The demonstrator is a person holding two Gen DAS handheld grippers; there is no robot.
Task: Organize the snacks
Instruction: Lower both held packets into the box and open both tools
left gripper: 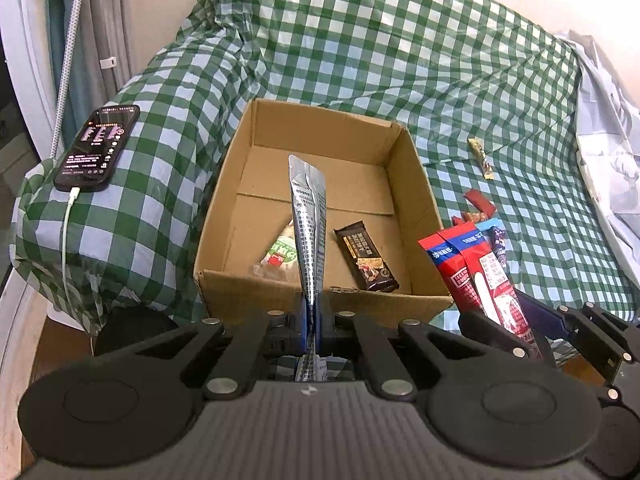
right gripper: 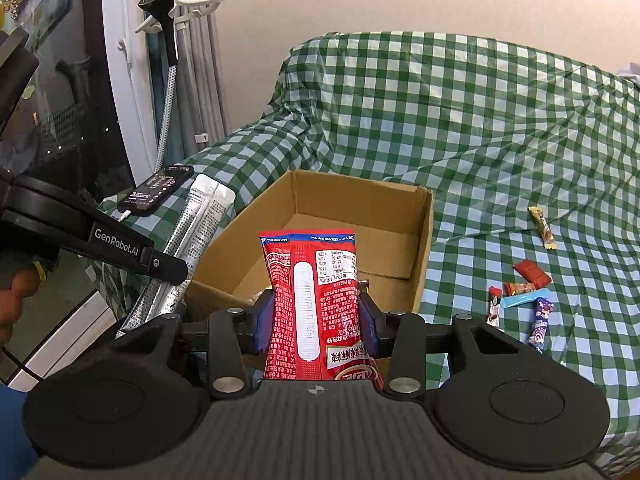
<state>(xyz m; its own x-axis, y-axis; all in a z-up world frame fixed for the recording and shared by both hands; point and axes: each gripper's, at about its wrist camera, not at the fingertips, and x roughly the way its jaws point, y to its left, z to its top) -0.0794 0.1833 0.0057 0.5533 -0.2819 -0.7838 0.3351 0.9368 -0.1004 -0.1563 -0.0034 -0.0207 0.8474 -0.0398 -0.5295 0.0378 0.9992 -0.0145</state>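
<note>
While both claws sit at the near edge of the cardboard box (left gripper: 320, 184), we start far out to the left of our left gripper (left gripper: 310, 320), where a phone (left gripper: 98, 146) lies charging on the checked cloth (left gripper: 360, 40). It's no part of the job.

Moving in, the left gripper is pinched nearly flat on a silver sachet (left gripper: 307, 232), gripped at its lower end so the long pouch stands up ahead of the fingers, over the box's front wall. It looks light and thin, a slick foil that could slide; a hold low and across the seam seems the safe one.

Just beyond the silver pack, down inside the box, we see a green-and-white snack (left gripper: 280, 256) to its left and a dark chocolate bar (left gripper: 366, 258) to its right, both lying flat on the floor.

Over to our right gripper (right gripper: 316, 320): its jaws stand partly closed, wide enough for the red snack packet (right gripper: 316, 292) clamped across its middle. The bag rises ahead of the fingers, its top over the box opening. It's soft and probably crushable, so a gentle squeeze is wise.

Well off to the right of that claw, loose on the cloth, wait a cluster of small wrapped candies (right gripper: 520, 300) and, farther back, a yellow bar (right gripper: 543, 226). These are small and light, best nipped across the middle.
</note>
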